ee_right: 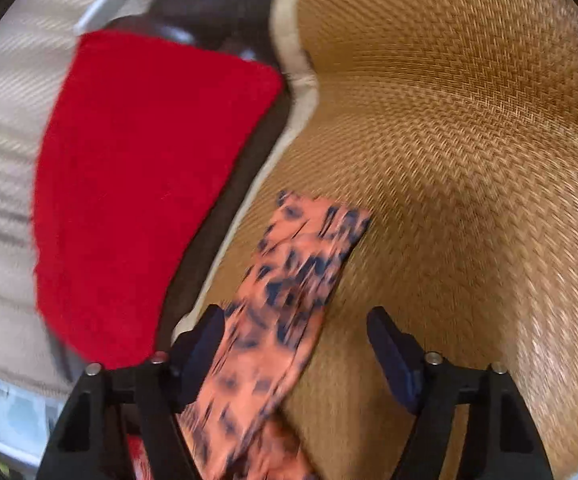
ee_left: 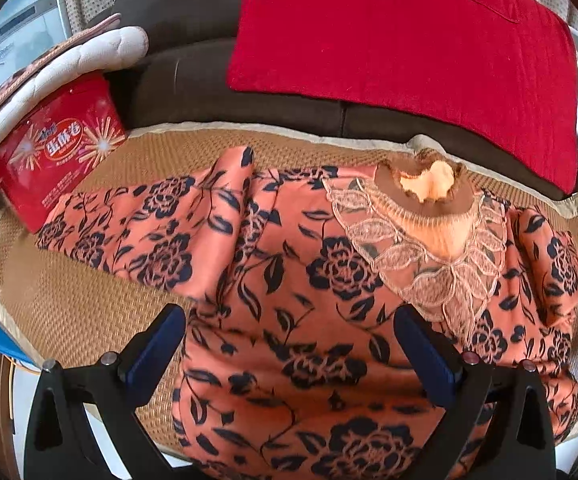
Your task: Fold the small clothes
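A salmon-orange top point(ee_left: 289, 264) with a dark blue flower print lies spread on a woven straw mat point(ee_left: 73, 300). Its lace collar point(ee_left: 429, 248) and brown neck point toward the back. One sleeve point(ee_left: 137, 232) stretches left. My left gripper point(ee_left: 293, 336) hovers open over the body of the top, with nothing pinched. In the blurred right wrist view, the other sleeve point(ee_right: 289, 280) runs across the mat point(ee_right: 469, 160). It passes between the fingers of my right gripper point(ee_right: 299, 340), close to the left finger point(ee_right: 205, 344). The jaws stand apart and do not clamp it.
A red cushion point(ee_left: 409, 32) leans on the dark brown sofa back point(ee_left: 185, 80) behind the mat, the same cushion point(ee_right: 137, 184) appearing left in the right wrist view. A red snack box point(ee_left: 53, 148) and a white quilted pad point(ee_left: 89, 56) sit at the mat's left end.
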A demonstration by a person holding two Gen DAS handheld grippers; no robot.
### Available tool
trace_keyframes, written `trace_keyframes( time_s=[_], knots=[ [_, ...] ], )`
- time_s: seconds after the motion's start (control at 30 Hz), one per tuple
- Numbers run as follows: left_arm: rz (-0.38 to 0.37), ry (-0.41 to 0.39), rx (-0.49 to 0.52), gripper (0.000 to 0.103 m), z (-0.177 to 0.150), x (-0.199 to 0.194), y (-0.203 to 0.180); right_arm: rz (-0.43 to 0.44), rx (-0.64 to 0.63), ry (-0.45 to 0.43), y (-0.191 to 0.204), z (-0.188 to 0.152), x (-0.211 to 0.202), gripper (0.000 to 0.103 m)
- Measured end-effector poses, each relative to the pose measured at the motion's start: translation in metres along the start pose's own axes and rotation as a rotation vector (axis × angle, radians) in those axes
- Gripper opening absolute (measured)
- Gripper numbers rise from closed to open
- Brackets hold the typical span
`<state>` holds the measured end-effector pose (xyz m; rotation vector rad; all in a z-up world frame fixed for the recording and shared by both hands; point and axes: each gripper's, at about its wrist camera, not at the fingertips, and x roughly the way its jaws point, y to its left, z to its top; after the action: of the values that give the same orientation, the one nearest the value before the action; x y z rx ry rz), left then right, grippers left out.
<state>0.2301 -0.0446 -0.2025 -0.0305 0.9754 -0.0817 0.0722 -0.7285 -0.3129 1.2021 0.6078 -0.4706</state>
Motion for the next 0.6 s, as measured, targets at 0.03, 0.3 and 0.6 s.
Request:
trace_keyframes(
  time_s=[0.03,0.3,0.6],
  knots=[
    [0.003,-0.005,-0.002,0.103,0.003,0.000,0.000,-0.022,0.007,-0.011,0.000,0.004,0.011,0.064],
    [0.125,-0.034,0.013,0.103,0.006,-0.007,0.042,-0.141,-0.116,-0.085,0.030,0.013,0.054,0.007],
    [0.208,-0.118,-0.035,0.103,0.013,-0.034,0.102,0.083,-0.340,-0.144,0.133,-0.043,0.000,0.007]
  ],
)
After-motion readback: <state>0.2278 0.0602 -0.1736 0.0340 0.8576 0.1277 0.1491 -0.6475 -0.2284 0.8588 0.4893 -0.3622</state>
